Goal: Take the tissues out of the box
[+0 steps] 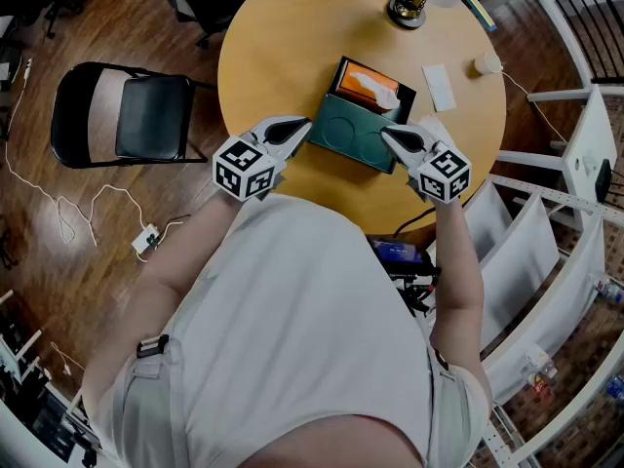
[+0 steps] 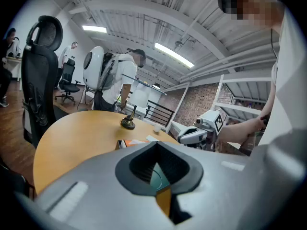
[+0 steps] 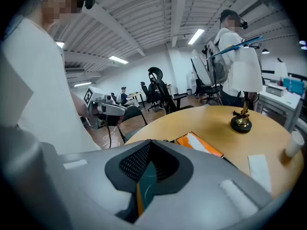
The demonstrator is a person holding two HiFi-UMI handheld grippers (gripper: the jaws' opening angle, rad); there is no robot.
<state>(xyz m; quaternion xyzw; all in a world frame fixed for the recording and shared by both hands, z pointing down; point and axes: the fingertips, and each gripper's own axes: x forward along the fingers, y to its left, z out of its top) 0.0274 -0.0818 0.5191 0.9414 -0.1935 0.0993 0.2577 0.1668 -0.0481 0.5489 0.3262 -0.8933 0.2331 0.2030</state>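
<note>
The left tool [image 1: 302, 125] and right tool [image 1: 388, 134], each with jaws together, flanked the tissue box [image 1: 351, 136] on the counter [image 1: 283, 37].

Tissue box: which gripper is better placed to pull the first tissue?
Right, probably: the right gripper hangs over the box close to the protruding tissue, while the left gripper sits at the box's left corner, farther off. Both are shut.

Below me, a round wooden table [image 1: 283, 37] stands on dark plank floor [image 1: 58, 261], with a black folding chair [image 1: 136, 115] off its left edge and a white cable's plug block [image 1: 147, 238] lying nearby. White shelving [image 1: 531, 237] lines my right. Overhead, tube lights [image 2: 173, 55] glow under a ribbed ceiling [image 2: 144, 13]. There's a brick wall [image 2: 194, 102] ahead and a tall office chair [image 2: 43, 75] at the table's side.
</note>
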